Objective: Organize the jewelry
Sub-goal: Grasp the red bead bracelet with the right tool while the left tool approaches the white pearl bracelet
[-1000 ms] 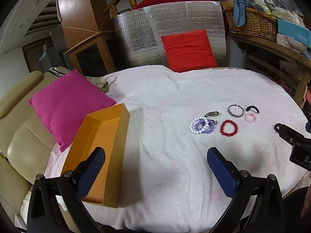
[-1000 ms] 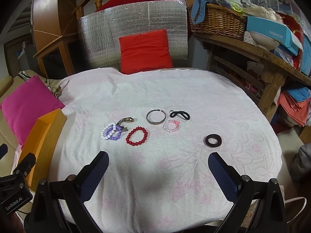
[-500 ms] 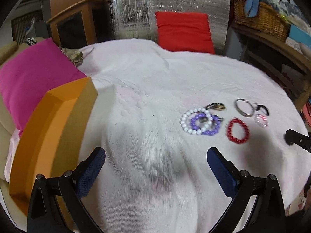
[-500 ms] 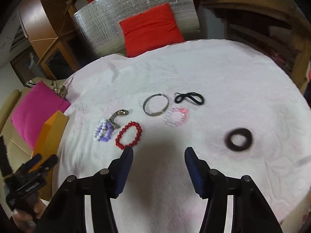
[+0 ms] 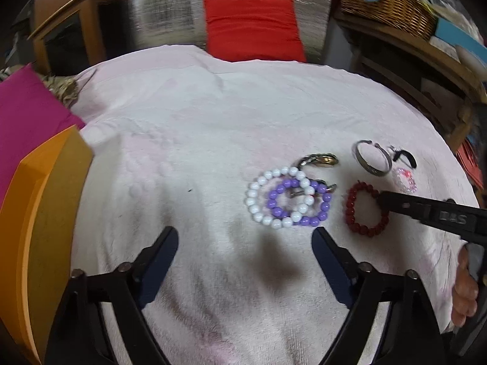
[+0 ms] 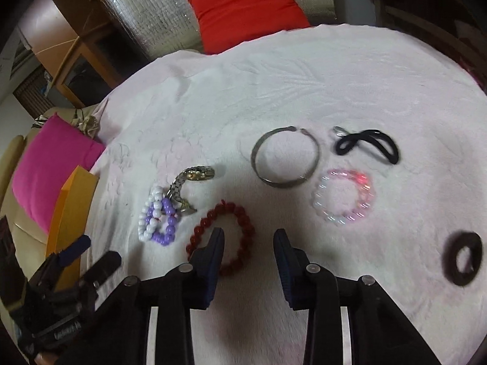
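Each tool (image 5: 245,254) is black with dark blue pads (image 5: 330,269) and round silver screws. White lettering marks the right tool (image 6: 248,240). Bare skin shows on a hand (image 5: 464,289).

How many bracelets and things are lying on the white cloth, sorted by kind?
Bead bracelets: 4, red, white, purple, clear pink
Metal bangle: 1
Watch: 1
Black hair ties: 2, and
Total: 8

Bangle (image 6: 285,159) behind beaded bracelet (image 6: 223,237), box (image 6: 71,210) far left
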### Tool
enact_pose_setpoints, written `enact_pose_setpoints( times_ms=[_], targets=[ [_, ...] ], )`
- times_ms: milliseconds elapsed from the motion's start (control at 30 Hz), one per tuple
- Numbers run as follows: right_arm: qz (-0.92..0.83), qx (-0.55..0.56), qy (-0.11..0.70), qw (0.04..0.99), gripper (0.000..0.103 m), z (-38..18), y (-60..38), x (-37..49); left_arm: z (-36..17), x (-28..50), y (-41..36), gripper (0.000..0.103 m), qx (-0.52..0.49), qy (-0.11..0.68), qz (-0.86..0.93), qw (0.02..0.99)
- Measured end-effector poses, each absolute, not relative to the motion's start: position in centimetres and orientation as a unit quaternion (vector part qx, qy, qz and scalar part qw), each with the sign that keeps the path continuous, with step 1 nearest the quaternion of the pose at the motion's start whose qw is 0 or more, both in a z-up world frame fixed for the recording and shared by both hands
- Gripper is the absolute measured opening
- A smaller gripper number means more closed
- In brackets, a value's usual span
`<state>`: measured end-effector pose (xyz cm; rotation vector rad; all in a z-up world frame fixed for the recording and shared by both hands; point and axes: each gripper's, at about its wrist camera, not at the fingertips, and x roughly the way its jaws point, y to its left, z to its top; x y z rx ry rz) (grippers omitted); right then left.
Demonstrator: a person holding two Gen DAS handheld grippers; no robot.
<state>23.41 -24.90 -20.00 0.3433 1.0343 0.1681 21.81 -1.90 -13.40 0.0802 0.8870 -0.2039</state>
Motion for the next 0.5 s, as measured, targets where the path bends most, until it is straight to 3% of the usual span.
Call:
enact_pose_setpoints(
  times_ms=[133,267,500],
  targets=[
    [0.076,0.134,0.494,0.856,0.011,-20.3,-24.2,24.1,-13.6,22.2,-2.4,0.080,0.046,0.431,-0.114,0.894],
    [0.075,0.135,0.487,0.860,0.010,-19.9,-24.8,23.6,-13.8,23.1,-2.7,0.063,0.035,0.439,-0.136,0.888],
    [0.091,0.199,0.468,0.856,0.010,-18.4,-27.2,22.2,-13.7,23.4,-4.7,0.062,0.030,0.432,-0.181,0.883]
  ],
)
